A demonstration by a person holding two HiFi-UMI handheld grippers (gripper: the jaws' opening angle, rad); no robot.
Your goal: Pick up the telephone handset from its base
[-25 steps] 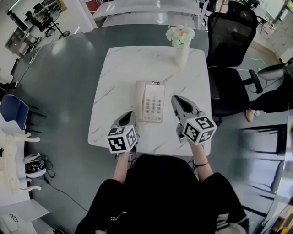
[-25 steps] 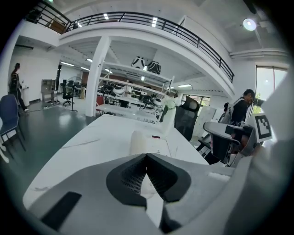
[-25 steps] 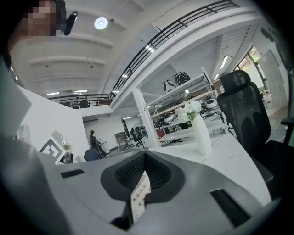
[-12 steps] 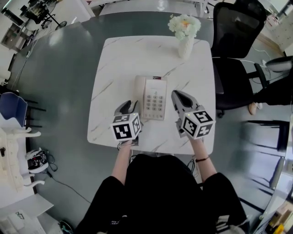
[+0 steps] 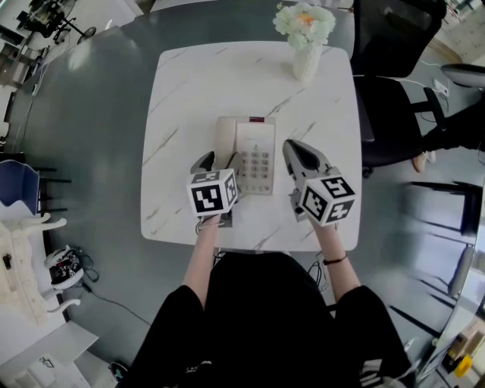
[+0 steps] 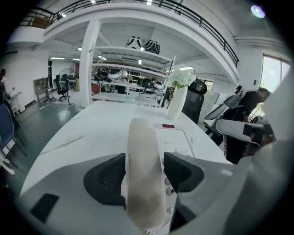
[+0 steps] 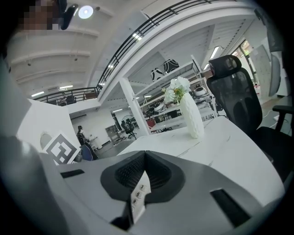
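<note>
table [image 5: 189, 98]: a square white top with thin grey veins is seen; it is stood on a smooth grey floor [image 5: 91, 121].
telephone [image 5: 254, 135]: a cream desk set is laid flat, directly on the top, about midway across and nearer the person's edge than the far one.
handset [image 5: 224, 144]: it is carried along the set's left side, lengthwise.
keypad [image 5: 256, 161]: it is set on the right part, facing up.
vase [image 5: 307, 62]: a white ribbed one is stood upright at the far edge, right of the middle, well apart from the telephone.
flowers [image 5: 303, 19]: pale blooms are held in the vase.
</note>
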